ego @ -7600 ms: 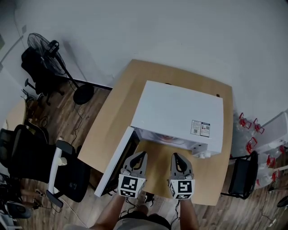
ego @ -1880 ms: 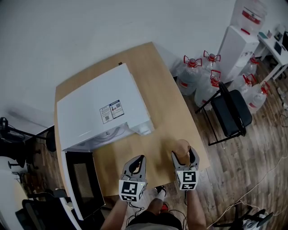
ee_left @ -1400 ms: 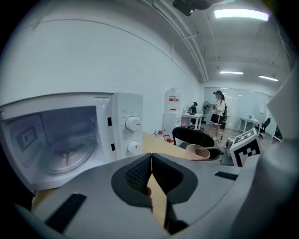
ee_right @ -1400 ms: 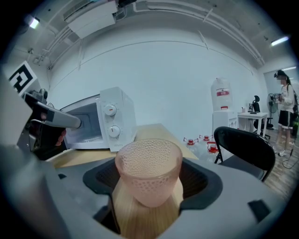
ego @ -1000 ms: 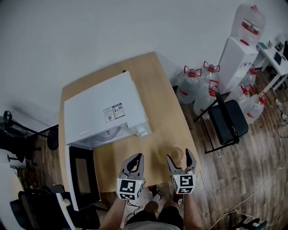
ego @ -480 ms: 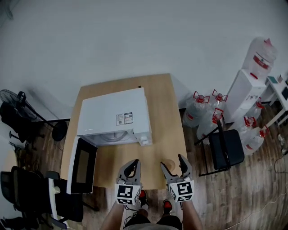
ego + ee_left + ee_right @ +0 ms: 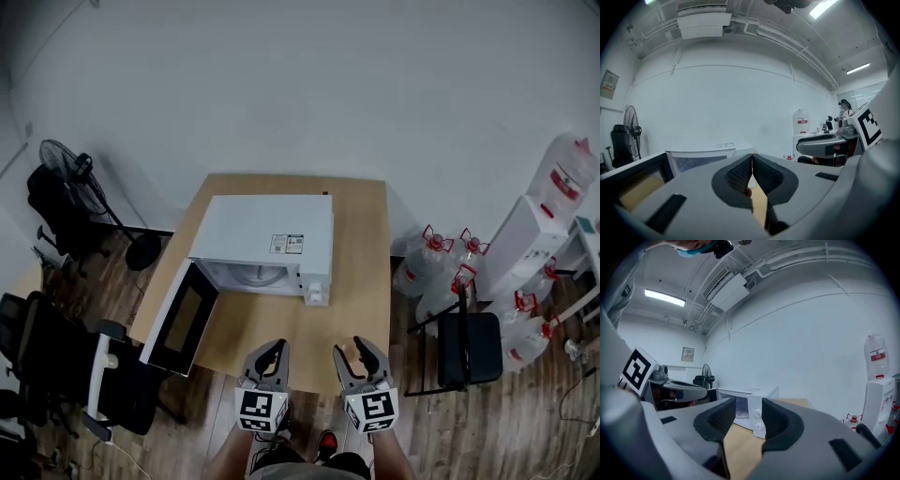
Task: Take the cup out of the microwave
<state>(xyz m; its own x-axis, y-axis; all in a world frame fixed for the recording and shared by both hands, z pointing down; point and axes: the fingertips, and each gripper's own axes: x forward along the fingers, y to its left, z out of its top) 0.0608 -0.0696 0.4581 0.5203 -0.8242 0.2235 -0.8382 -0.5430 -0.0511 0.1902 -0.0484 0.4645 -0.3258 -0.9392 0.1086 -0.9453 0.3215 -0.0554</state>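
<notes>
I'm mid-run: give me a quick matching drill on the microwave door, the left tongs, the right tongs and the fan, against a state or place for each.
Things:
1 microwave door
2 left tongs
3 right tongs
4 fan

States or places:
A shut
B standing on the floor
C swung open
D apart

Pairs: 1-C, 2-A, 3-D, 4-B. The right tongs' jaws have just been closing, with nothing between them.

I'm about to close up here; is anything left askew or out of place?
Only the door of the microwave, swung wide open at the left side of the table. Nothing looks spilled or damaged.
</notes>
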